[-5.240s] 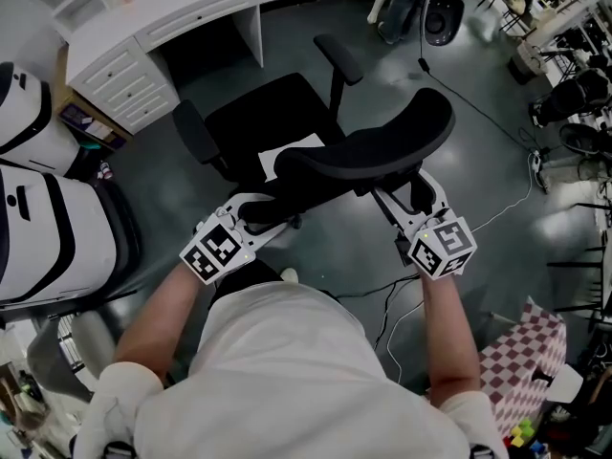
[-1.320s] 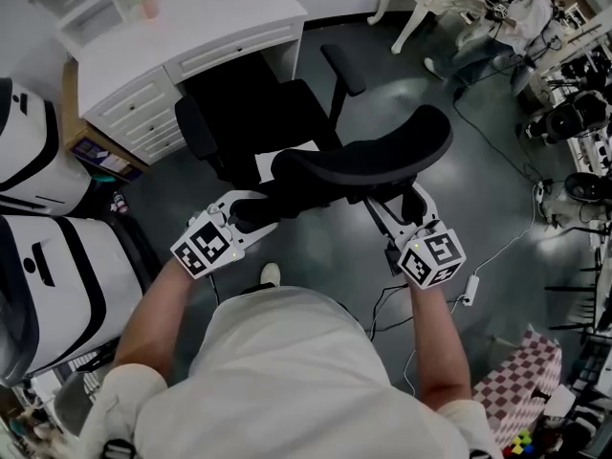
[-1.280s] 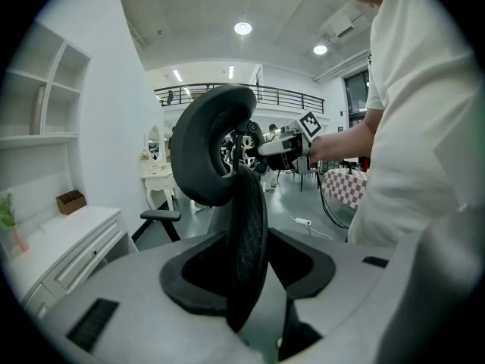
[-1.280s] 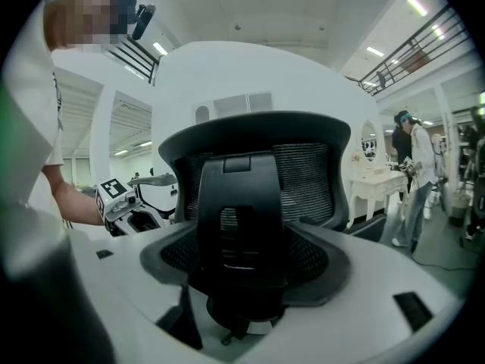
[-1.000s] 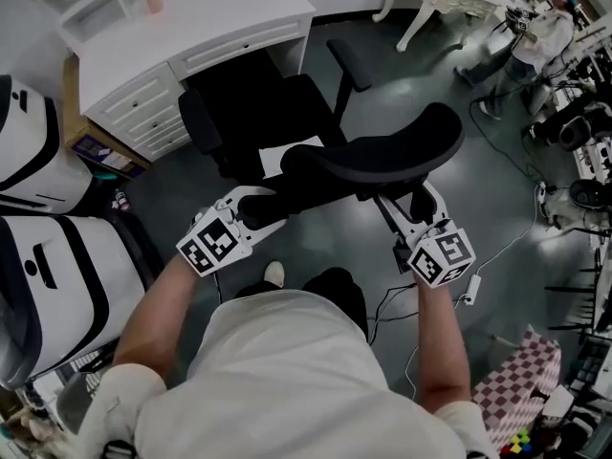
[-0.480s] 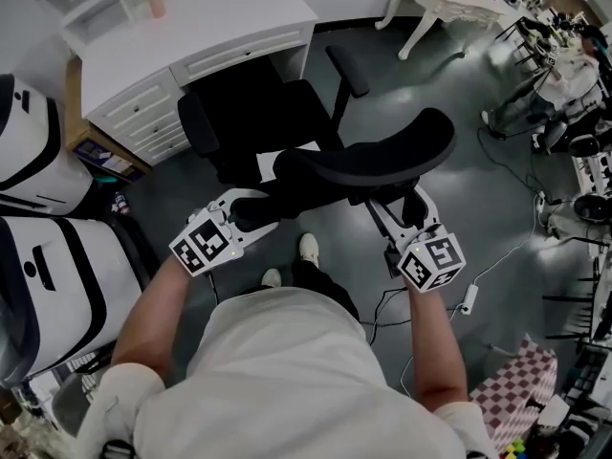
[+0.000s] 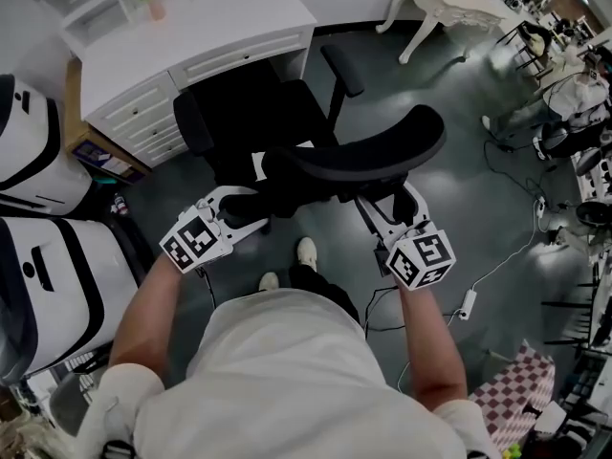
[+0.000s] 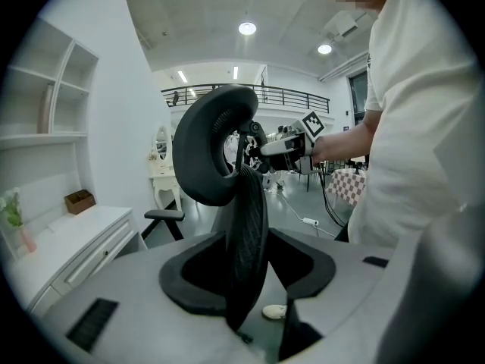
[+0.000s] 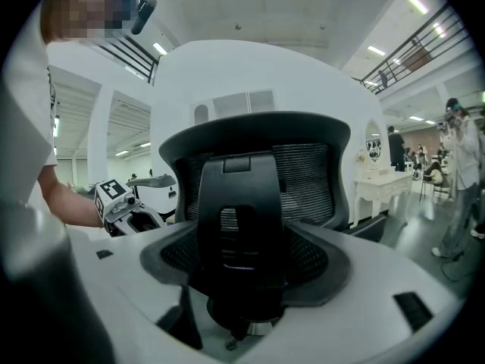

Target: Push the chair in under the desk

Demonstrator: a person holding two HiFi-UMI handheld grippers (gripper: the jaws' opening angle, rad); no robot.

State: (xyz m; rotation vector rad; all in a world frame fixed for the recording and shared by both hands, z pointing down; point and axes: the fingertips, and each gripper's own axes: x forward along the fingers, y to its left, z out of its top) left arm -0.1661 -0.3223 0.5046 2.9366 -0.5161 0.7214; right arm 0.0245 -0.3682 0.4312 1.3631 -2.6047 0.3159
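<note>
Currently: both your forearms reach forward from bottom centre. Left gripper (image 7: 237, 208) pinches the chair (image 7: 354, 156) backrest's left end; right gripper (image 7: 392, 210) clamps its rear spine. Chair mid-frame, seat front at the white desk (image 7: 191, 27) opening, upper left.

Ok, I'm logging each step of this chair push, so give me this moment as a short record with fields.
chair: front of the seat at the desk's opening, most of it out on the floor
desk: white, ahead of the chair
left gripper: closed on the left edge of the chair's back
right gripper: closed on the black support behind the chair's back
task: not done yet
</note>
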